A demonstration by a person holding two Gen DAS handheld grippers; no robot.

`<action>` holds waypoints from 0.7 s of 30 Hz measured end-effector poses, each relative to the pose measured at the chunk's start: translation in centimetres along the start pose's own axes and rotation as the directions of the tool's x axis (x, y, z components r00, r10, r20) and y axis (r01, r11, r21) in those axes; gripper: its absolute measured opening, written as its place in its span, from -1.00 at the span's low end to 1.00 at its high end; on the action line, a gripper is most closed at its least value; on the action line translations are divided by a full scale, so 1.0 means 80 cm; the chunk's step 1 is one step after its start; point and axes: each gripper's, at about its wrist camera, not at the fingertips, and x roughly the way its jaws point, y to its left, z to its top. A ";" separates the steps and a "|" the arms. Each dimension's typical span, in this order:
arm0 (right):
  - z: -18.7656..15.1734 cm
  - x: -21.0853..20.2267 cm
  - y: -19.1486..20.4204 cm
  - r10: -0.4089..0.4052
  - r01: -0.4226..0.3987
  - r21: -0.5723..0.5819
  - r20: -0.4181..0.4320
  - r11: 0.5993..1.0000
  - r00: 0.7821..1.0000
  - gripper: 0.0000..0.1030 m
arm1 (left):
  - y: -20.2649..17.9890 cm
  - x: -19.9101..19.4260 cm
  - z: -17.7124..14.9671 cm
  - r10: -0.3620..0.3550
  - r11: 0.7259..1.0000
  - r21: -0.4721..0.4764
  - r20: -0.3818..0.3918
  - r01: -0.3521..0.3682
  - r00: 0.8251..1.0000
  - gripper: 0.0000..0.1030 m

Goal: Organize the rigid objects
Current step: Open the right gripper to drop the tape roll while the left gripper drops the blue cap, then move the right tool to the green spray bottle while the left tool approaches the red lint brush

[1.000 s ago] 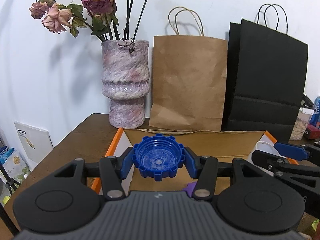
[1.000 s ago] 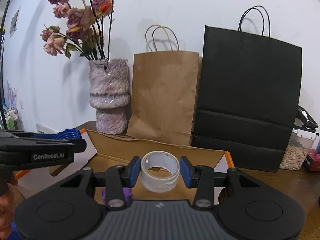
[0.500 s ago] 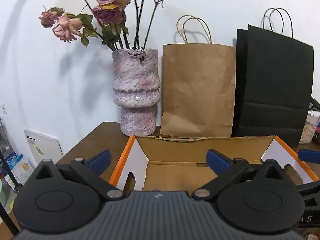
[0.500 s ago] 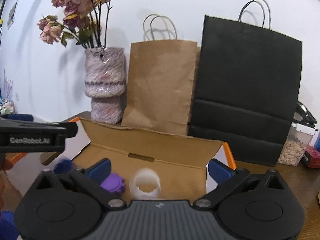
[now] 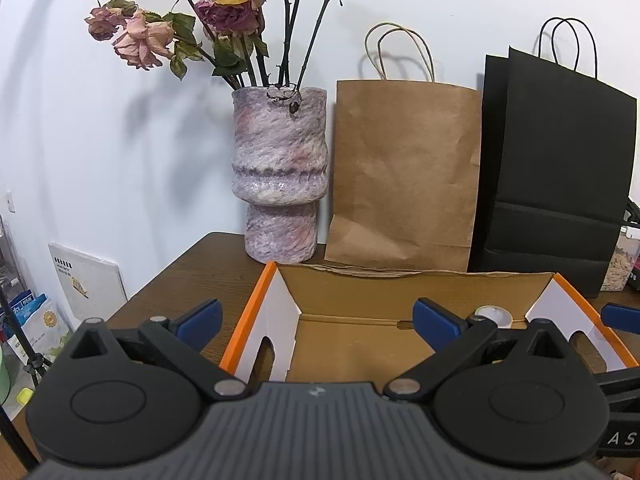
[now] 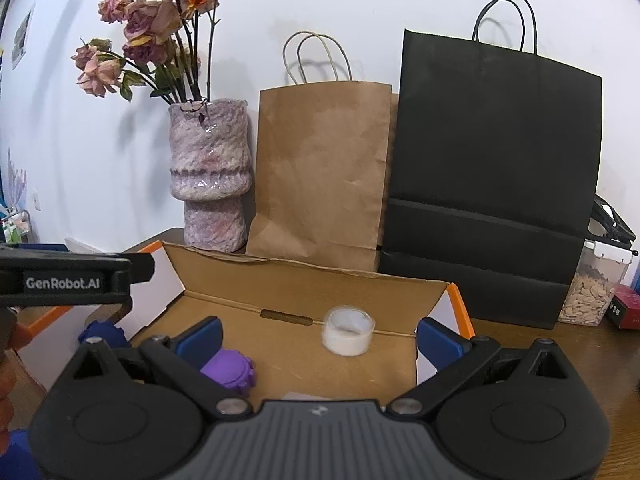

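The roll of white tape (image 6: 348, 330) sits on the floor of the open cardboard box (image 6: 280, 292), right of centre in your right wrist view, close to the back wall and touching nothing else. In the left wrist view the tape (image 5: 494, 315) peeks out at the lower right, partly hidden behind the tool's finger. A purple toothed cap (image 6: 230, 372) lies on the box floor at lower left of the right view, partly covered by your tool's left finger. A blue toothed cap (image 6: 105, 334) shows at the left edge of the box, mostly hidden by the tool.

Your right tool (image 6: 319, 338) is spread wide with nothing between its blue pads (image 6: 440, 340). Your left tool (image 5: 316, 318) is likewise spread wide and empty, held over the near edge of the box (image 5: 400, 292). In the right view it reaches in from the left edge, and its side reads "GenRobot.AI" (image 6: 63, 282).

The box has orange-edged white flaps (image 5: 250, 320) and stands on the dark wooden worktop (image 5: 192, 276). Behind it, against the wall, stand a mottled pink vase (image 5: 279, 176) holding dried roses (image 5: 224, 12), a brown paper bag (image 5: 404, 172) and a black paper bag (image 5: 560, 172). At far right of the right view a clear container (image 6: 588, 292) holds pale seeds.
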 end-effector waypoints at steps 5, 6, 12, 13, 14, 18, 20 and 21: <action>0.001 -0.010 -0.001 0.002 -0.002 0.006 0.019 1.000 1.000 1.00 | 0.001 -0.008 0.000 -0.009 1.000 -0.009 0.008 0.009 1.000 1.00; 0.001 -0.013 -0.001 0.001 -0.001 0.007 0.023 1.000 1.000 1.00 | 0.001 -0.010 0.000 -0.011 1.000 -0.010 0.009 0.011 1.000 1.00; 0.001 -0.032 0.000 -0.007 0.007 0.001 0.047 1.000 0.999 1.00 | -0.002 -0.028 -0.001 -0.017 1.000 0.002 0.027 0.017 0.999 1.00; 0.001 -0.036 0.000 -0.010 0.010 -0.005 0.050 1.000 0.999 1.00 | -0.002 -0.029 -0.002 -0.017 1.000 0.005 0.027 0.017 0.999 1.00; 0.000 -0.039 0.001 -0.011 0.012 -0.008 0.052 1.000 0.999 1.00 | -0.002 -0.032 -0.003 -0.019 1.000 0.006 0.028 0.019 0.999 1.00; -0.003 -0.052 -0.001 -0.008 0.009 -0.012 0.057 1.000 0.998 1.00 | -0.003 -0.044 -0.007 -0.023 1.000 0.009 0.030 0.023 0.999 1.00; -0.005 -0.061 -0.003 -0.017 0.018 -0.014 0.066 1.000 0.998 1.00 | -0.002 -0.052 -0.009 -0.027 1.000 0.008 0.034 0.026 0.999 1.00; -0.006 -0.065 -0.003 -0.027 0.028 -0.015 0.071 0.999 0.997 1.00 | -0.002 -0.056 -0.010 -0.028 1.000 0.007 0.034 0.028 0.999 1.00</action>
